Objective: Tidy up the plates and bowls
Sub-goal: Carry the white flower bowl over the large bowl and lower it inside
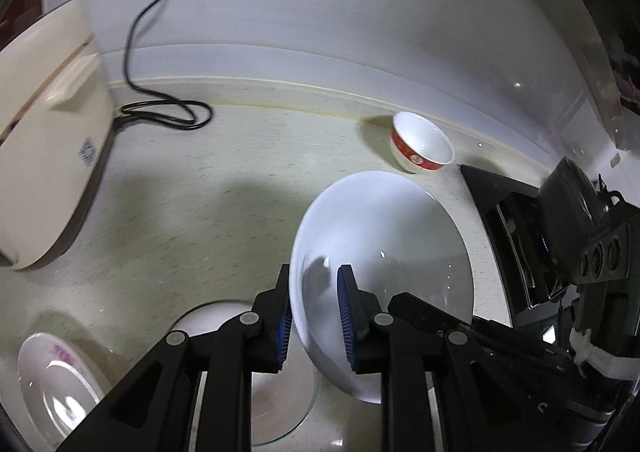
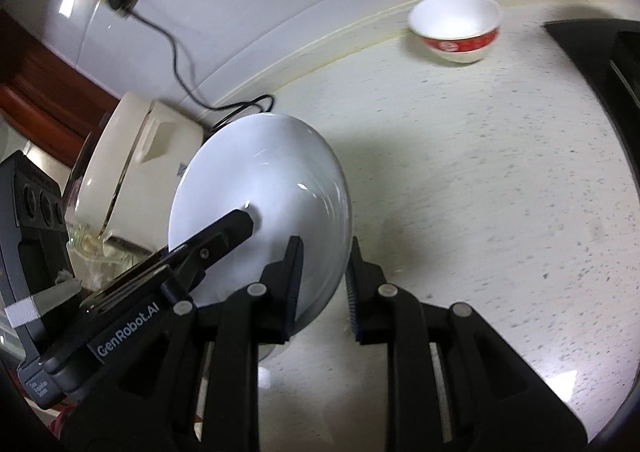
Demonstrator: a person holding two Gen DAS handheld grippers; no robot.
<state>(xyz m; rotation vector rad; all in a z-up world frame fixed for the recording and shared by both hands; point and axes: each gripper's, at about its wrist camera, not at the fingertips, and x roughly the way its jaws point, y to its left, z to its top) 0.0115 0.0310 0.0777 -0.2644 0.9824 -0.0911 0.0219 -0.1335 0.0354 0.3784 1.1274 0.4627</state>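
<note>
while both grippers meet at the same dish, the white plate (image 1: 384, 252) is held tilted up on edge above the speckled countertop (image 1: 192, 195). the left gripper (image 1: 314, 316) has its blue-padded fingers on either side of the plate's rim, one behind and one in front, pinching it. the right gripper (image 2: 322, 284) straddles the opposite edge of the plate (image 2: 272, 187) in the same way; its fingers look pressed to the rim, though the contact of the outer pad is hard to judge. a red-banded bowl (image 1: 422, 141) stands upright near the back wall, well apart from the plate. a flower-patterned plate (image 1: 56, 384) lies flat at the lower left, beside a glass dish (image 1: 280, 404) under the left gripper. a cream rice cooker (image 1: 48, 131) sits at the left with its black cord (image 1: 160, 51).
</note>
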